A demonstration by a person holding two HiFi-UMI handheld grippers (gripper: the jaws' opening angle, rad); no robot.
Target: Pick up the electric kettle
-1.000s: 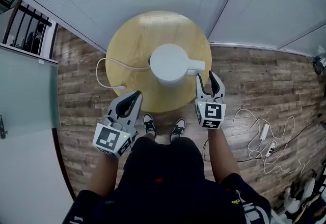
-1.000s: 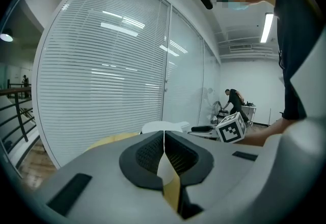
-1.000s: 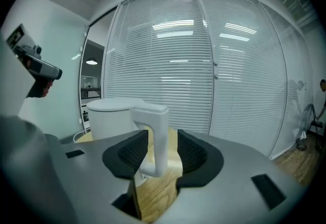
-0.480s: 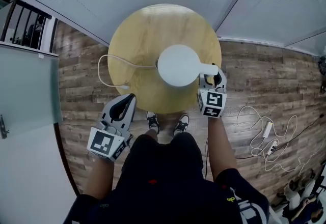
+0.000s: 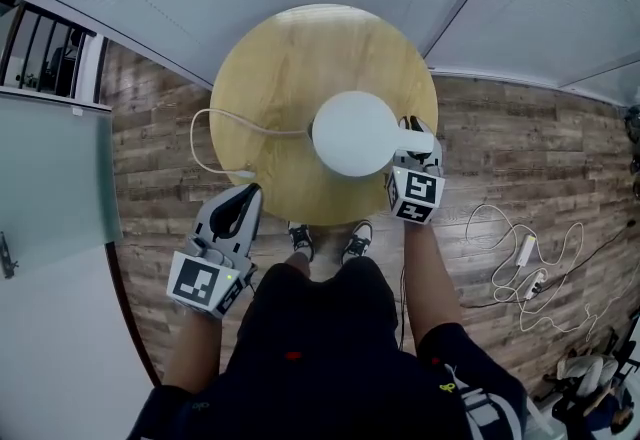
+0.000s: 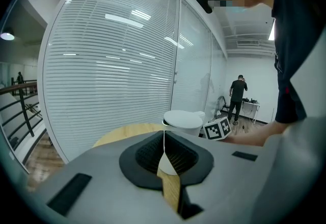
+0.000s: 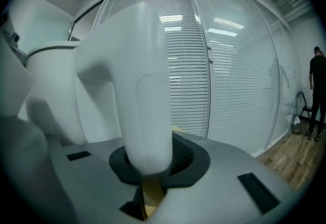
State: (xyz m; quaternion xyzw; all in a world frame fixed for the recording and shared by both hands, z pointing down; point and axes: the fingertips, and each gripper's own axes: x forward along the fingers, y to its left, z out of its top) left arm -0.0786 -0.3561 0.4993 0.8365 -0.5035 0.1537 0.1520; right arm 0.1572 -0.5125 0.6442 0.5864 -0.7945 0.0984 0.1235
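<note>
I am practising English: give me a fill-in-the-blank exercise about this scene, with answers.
1. The white electric kettle stands on the round ____ table.
2. The right gripper has the kettle's ____ between its jaws.
3. The left gripper's jaws are ____ (open/shut).
Missing words: wooden; handle; shut. The right jaws have just been closing.

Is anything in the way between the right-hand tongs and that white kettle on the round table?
Nothing visible is. The right tongs have just been closing on the kettle, and its handle sits between their jaws. The white cord trails off the kettle's opposite side, away from the grip.
</note>
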